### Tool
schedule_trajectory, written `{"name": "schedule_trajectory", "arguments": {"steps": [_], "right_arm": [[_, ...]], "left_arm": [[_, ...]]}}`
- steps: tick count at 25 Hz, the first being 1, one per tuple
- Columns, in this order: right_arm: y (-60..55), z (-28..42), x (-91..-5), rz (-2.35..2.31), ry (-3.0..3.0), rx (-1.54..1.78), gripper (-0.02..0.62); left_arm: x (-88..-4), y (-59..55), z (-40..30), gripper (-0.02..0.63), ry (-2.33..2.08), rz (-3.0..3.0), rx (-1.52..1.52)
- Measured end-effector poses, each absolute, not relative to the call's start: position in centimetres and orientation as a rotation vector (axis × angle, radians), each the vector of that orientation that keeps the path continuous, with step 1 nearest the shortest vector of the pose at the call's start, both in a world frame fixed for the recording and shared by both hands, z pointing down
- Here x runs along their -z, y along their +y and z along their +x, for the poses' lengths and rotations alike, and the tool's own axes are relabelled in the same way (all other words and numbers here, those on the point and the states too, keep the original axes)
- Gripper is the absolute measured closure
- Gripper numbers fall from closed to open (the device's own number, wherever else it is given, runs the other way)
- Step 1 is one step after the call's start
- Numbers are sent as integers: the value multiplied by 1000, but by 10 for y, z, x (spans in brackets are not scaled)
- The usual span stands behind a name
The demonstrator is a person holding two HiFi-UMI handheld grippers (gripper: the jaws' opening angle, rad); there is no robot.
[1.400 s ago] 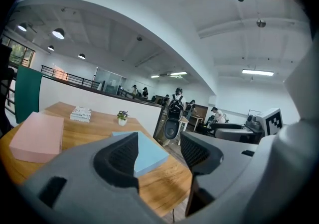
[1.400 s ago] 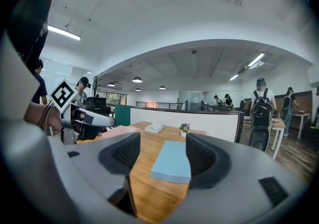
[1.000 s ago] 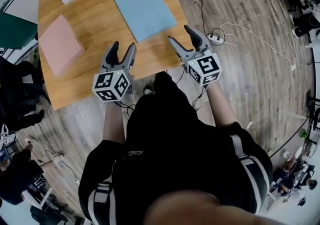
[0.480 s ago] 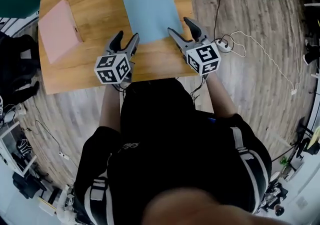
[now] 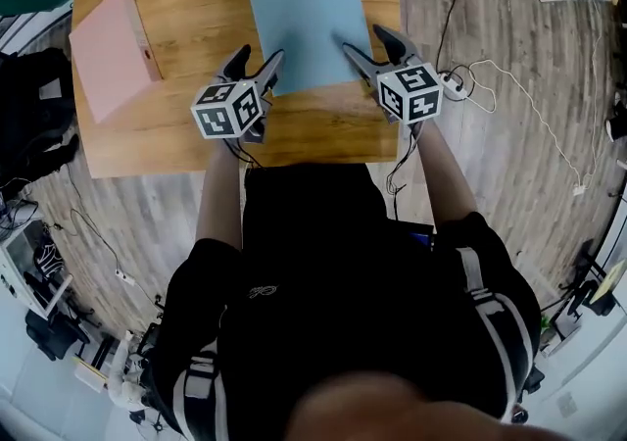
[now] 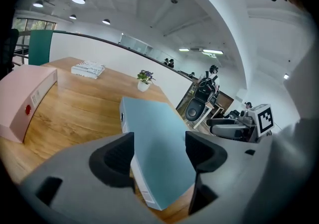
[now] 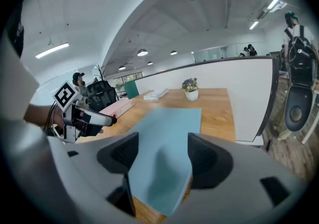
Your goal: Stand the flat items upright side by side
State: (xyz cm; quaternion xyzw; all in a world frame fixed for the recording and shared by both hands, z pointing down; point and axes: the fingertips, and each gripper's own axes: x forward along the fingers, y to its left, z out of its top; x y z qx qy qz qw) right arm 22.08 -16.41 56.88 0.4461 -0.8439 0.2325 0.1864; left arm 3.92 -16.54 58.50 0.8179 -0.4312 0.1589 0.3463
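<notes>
Plank floor with loose cables; a wooden table stands in front of the person.

- Blue box lies flat on the table, its near end at the fingertips of both tools.
- Left gripper: fingers spread, having just been opening. The box's near left corner shows in the gap between them; the pads do not press on it.
- Right gripper: fingers spread as well. The box's near right part lies in the gap between them, not pinched.
- Pink box also lies flat, well off to the left of the left fingers.
- Beyond the fingertips, at the table's far edge: a small potted plant and a white printed packet.
</notes>
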Motion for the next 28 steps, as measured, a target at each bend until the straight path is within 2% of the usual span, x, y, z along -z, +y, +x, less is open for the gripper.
{"name": "schedule_trajectory", "arguments": {"steps": [14, 18, 21, 28], "right_arm": [[-235, 225, -647, 1106, -2236, -948, 206], [-238, 219, -665, 1039, -2206, -995, 189], [-238, 216, -668, 1036, -2205, -988, 200], [-233, 214, -649, 1160, -2253, -847, 210]], "left_arm": [[-658, -221, 54, 181, -963, 1974, -546], [-674, -225, 57, 179, -983, 1960, -626], [-675, -224, 60, 206, -976, 1962, -641], [-656, -228, 61, 209, -1021, 2085, -721]]}}
